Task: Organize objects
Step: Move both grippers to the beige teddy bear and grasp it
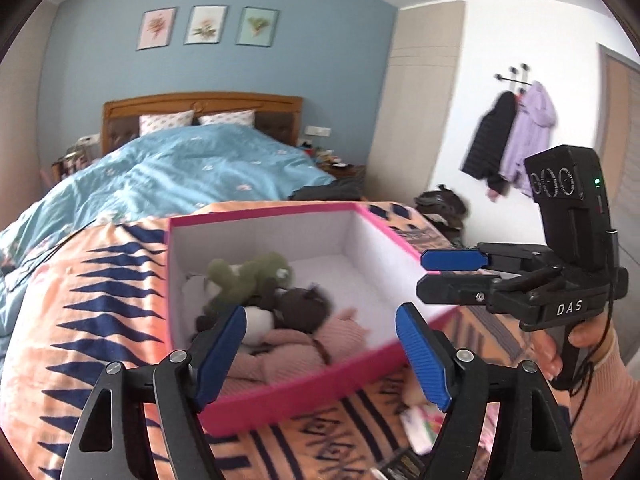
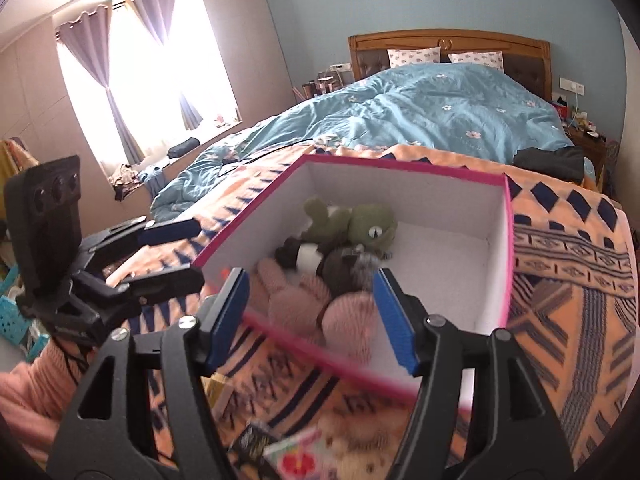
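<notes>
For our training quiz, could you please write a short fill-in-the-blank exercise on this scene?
1. The toys lie inside a ____ box.
2. The green plush lies ____ the box.
3. The left gripper has its jaws ____.
4. The right gripper holds ____.

Missing words: pink; inside; open; nothing

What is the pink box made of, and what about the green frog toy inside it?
The pink box looks like stiff cardboard: flat thin walls, sharp corners, matte white inside, pink outside. It could be paper-covered board; that cannot be told for sure. The green frog toy looks like soft plush fabric, fuzzy and floppy, with a shiny eye, probably plastic.
</notes>
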The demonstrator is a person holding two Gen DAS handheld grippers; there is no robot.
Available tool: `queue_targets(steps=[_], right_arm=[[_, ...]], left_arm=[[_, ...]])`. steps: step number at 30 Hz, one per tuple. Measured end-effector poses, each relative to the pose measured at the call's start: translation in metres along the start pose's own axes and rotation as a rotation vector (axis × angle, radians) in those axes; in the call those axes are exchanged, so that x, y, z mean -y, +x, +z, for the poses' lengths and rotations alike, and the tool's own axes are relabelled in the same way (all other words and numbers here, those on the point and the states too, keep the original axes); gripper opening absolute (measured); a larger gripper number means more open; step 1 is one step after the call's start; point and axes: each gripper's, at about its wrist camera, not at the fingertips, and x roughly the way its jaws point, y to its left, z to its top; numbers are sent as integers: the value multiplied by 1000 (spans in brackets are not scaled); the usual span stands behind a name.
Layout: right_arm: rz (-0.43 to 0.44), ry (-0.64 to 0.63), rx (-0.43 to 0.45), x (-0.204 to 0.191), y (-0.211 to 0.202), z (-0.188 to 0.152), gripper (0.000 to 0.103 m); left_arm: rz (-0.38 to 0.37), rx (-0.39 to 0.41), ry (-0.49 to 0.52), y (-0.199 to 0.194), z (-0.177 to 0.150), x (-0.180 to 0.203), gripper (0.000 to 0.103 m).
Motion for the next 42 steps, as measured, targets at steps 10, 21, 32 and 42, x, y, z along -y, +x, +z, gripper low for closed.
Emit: queue_targets(steps=[10, 21, 32, 42], right_arm=[[-63, 98, -38, 14, -47, -92, 66], [-124, 271, -110, 46, -52, -158, 66], [-152, 339, -173, 51, -46, -188, 66], [-169, 341, -163, 48, -47, -190, 66]], left_arm=[[-126, -64, 106, 1, -46, 64, 80], [-166, -193, 84, 33, -86, 89, 80], [-229, -241, 109, 33, -107, 111, 80], [-233, -255, 112, 31, -113, 113, 80]])
